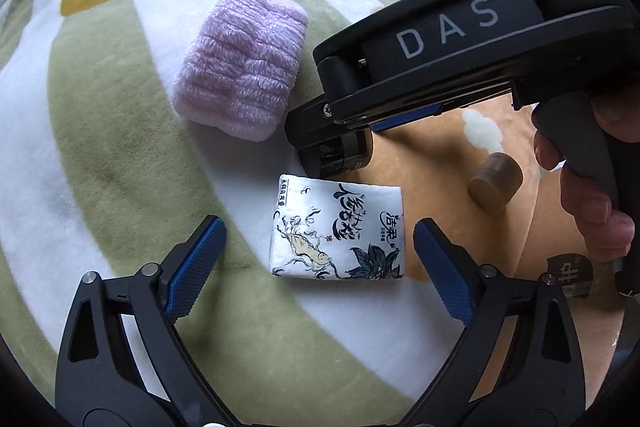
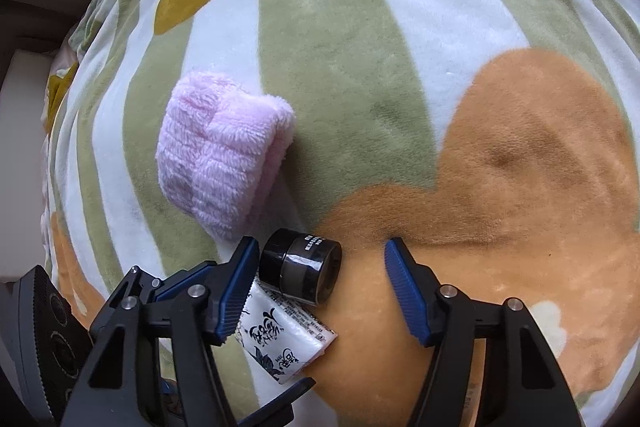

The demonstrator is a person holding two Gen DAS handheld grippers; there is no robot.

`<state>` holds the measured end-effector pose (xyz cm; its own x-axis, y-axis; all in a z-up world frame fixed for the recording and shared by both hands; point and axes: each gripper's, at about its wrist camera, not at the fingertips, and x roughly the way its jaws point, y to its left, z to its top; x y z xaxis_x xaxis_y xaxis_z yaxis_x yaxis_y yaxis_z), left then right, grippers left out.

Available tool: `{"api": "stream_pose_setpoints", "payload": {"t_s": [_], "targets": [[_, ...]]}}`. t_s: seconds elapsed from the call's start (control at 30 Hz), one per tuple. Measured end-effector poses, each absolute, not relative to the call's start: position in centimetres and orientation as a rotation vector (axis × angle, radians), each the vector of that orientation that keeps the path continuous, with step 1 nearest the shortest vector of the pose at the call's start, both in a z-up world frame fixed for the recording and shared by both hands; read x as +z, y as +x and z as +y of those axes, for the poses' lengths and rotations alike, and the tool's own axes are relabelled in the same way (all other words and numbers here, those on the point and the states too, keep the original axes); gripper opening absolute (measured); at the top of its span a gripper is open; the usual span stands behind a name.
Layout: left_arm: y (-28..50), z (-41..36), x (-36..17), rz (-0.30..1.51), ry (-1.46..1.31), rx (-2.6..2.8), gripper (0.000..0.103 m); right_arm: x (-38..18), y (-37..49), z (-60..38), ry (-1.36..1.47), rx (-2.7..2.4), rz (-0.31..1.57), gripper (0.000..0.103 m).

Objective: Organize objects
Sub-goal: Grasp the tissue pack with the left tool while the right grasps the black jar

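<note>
Soft blanket (image 2: 344, 75) with green and white stripes and mustard and orange flower shapes, spread under everything.

Left tongs (image 1: 316, 259): spread wide, blue pads either side of a white tissue pack (image 1: 338, 229) printed with black script and a plant drawing, gripping nothing; gap visible between each pad and the pack. Pack lying flat on a white stripe, at the edge of an orange patch.

Right tongs (image 2: 318, 279): likewise wide open, holding nothing. Small black jar (image 2: 301, 265) lying on its side between the pads, close against the left-hand pad, well apart from the other; contact with that pad impossible to tell. In the left wrist view, same jar (image 1: 340, 155) partly hidden beneath the right tongs' black body, marked "DAS", just above the tissue pack. In the right wrist view, tissue pack (image 2: 280, 337) just below the jar, partly under the left-hand finger.

Folded pink fluffy towel (image 1: 242, 57) up and left of the jar, near it, resting across green and white stripes; also seen in the right wrist view (image 2: 222, 151).

Small tan cylinder (image 1: 495, 183) on its side on the orange patch, right of the tissue pack, apart from it.
</note>
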<state>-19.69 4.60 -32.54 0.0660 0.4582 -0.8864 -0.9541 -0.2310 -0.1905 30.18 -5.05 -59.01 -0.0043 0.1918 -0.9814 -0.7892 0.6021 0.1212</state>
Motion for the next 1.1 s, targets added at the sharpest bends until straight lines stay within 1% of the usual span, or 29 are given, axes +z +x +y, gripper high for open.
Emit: {"api": "stream_pose_setpoints", "payload": {"t_s": [0.03,0.07,0.1,0.13,0.17,0.2,0.43,0.53,0.73,1.1], "targets": [[-19.6,4.6,-32.6,0.628,-1.096,1.481,0.081,-59.0,30.2,-5.2,-0.55,0.829,1.366,0.057],[-19.5,4.6,-32.7,0.634,-1.096,1.47,0.069,-58.9,30.1,-5.4,-0.544,0.83,1.364,0.054],[-19.4,4.6,-32.7,0.633,-1.098,1.459,0.062,-58.8,30.1,-5.5,-0.536,0.831,1.365,0.048],[-19.3,4.5,-32.7,0.632,-1.096,1.452,0.059,-58.7,30.2,-5.7,-0.522,0.836,1.371,0.045],[-19.3,4.5,-32.7,0.637,-1.091,1.454,0.059,-58.7,30.1,-5.8,-0.506,0.846,1.379,0.036],[-19.2,4.4,-32.7,0.642,-1.088,1.454,0.059,-58.6,30.1,-5.9,-0.49,0.86,1.389,0.035],[-19.0,4.2,-32.5,0.646,-1.088,1.456,0.058,-58.2,29.4,-6.8,-0.49,0.829,1.374,0.035],[-18.9,4.0,-32.3,0.64,-1.089,1.456,0.058,-57.9,29.3,-7.5,-0.474,0.828,1.377,0.03],[-18.7,3.3,-31.8,0.639,-1.083,1.461,0.058,-57.3,28.6,-8.7,-0.451,0.799,1.372,0.029],[-18.9,2.3,-28.8,0.611,-1.08,1.514,0.058,-54.5,27.3,-11.3,-0.419,0.763,1.337,0.029]]}}
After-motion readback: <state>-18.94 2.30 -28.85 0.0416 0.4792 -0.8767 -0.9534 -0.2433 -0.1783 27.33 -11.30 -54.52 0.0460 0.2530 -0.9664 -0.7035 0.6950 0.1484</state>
